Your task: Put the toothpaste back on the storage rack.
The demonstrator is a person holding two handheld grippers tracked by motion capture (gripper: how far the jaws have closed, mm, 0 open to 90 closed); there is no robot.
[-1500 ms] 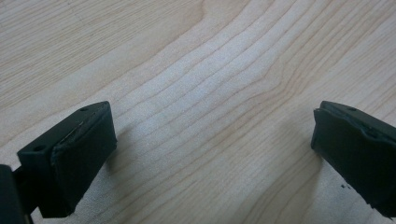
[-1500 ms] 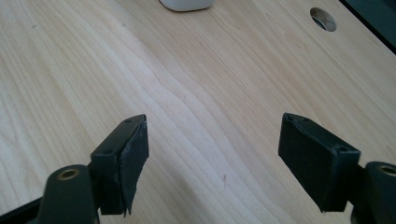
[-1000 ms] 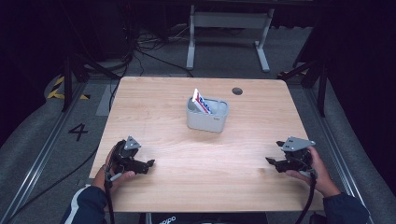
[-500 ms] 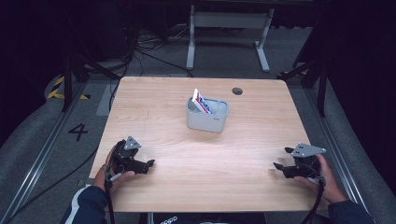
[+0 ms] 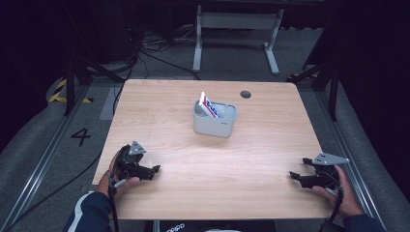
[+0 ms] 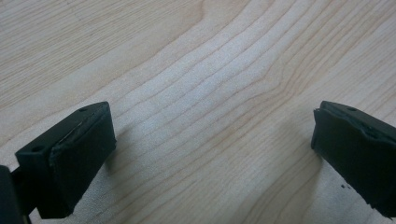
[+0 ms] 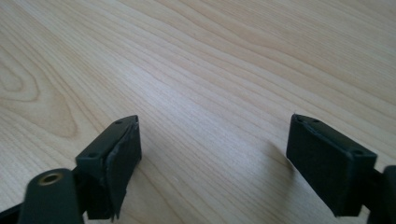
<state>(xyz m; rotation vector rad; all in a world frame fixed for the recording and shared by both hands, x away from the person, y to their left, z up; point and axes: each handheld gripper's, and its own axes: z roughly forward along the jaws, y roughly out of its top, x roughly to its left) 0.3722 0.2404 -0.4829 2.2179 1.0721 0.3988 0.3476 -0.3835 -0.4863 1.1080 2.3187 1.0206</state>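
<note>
I rested my left gripper at seven o'clock and my right gripper at four o'clock on the pale wooden bench, both with jaws wide and empty. They sat well apart from the grey plastic bin at centre, probably parked clear, with its red-white-blue packet leaning upright inside.

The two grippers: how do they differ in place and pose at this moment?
The left gripper lies at the table's near left, well inside the edge; the right gripper lies at the near right, close to the table's right edge. The left one's jaws point right, the right one's point left, so they face each other. Both are open, with bare wood between the jaws.
</note>
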